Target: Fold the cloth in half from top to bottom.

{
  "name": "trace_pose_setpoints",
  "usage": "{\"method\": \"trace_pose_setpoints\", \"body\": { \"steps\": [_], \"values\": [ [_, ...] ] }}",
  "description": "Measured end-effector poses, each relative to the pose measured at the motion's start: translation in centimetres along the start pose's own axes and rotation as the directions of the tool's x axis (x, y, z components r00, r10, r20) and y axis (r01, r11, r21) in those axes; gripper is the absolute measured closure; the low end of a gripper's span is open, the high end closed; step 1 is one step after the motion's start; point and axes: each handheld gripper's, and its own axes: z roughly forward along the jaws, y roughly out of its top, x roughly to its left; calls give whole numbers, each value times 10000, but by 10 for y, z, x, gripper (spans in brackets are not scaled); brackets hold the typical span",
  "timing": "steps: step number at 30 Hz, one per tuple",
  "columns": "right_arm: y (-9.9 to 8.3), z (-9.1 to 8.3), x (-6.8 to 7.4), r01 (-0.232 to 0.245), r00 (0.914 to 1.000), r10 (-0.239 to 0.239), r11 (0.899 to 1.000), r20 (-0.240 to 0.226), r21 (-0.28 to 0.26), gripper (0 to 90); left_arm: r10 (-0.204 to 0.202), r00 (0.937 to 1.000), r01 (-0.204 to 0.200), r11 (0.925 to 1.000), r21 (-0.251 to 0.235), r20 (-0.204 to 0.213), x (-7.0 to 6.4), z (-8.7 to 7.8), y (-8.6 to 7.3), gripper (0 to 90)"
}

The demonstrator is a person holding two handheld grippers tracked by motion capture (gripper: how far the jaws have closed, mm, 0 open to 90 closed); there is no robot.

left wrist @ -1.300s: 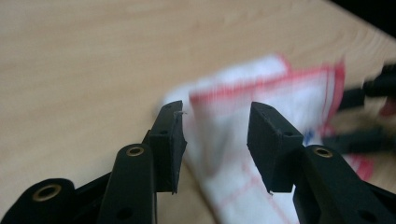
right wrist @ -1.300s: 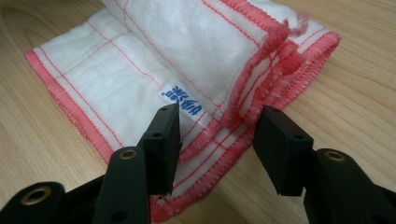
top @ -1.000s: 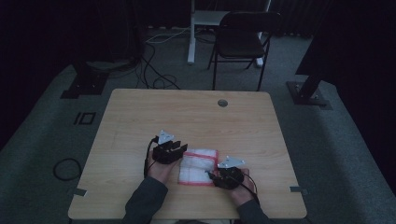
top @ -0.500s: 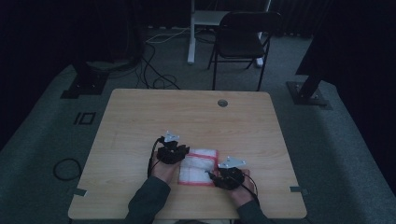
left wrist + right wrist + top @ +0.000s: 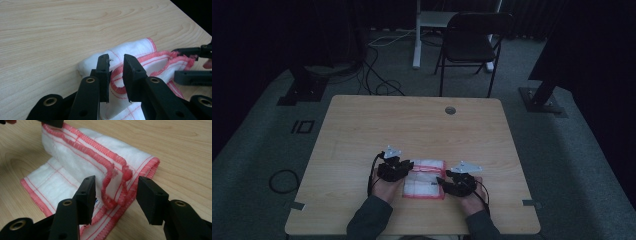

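Note:
A white cloth [image 5: 424, 181] with a red hem lies folded on the wooden table [image 5: 412, 125] near its front edge. My left gripper [image 5: 408, 169] is at the cloth's left end. In the left gripper view, its jaws stand close together on a raised loop of the hem, so the left gripper [image 5: 116, 65] is shut on the cloth [image 5: 140, 47]. My right gripper [image 5: 441, 183] is at the cloth's right end. It [image 5: 115, 187] stands open, with a loose red corner of the cloth [image 5: 75, 160] between its jaws, untouched.
A round cable hole [image 5: 450, 110] sits near the table's far edge. Behind the table stand a dark folding chair [image 5: 472, 40] and a white post [image 5: 417, 35]. Cables [image 5: 382, 85] lie on the grey floor, and stand bases [image 5: 542, 102] sit at either side.
The left hand has moved slightly nearer and to the right, onto the cloth's left end. The right hand has stayed in place.

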Motion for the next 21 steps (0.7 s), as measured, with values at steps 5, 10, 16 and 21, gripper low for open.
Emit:
{"method": "trace_pose_setpoints", "body": {
  "steps": [5,10,16,21],
  "values": [
    [3,-2,-2,-50,9998,47,9998,-172,-174,502,39,10000,-38,9999,-110,67,-3,-5,-4,758],
    [4,-2,-2,129,9995,-132,9998,-289,-134,502,-38,9999,40,9997,-231,106,-4,-10,-9,758],
    [6,-3,-4,149,9991,-156,9997,-383,-193,521,-106,9998,110,9996,-261,161,-3,-14,-19,758],
    [3,-3,-5,121,9992,-126,9998,-390,-134,521,-185,9996,190,9995,-250,205,-1,-16,-29,756]
  ]
}}
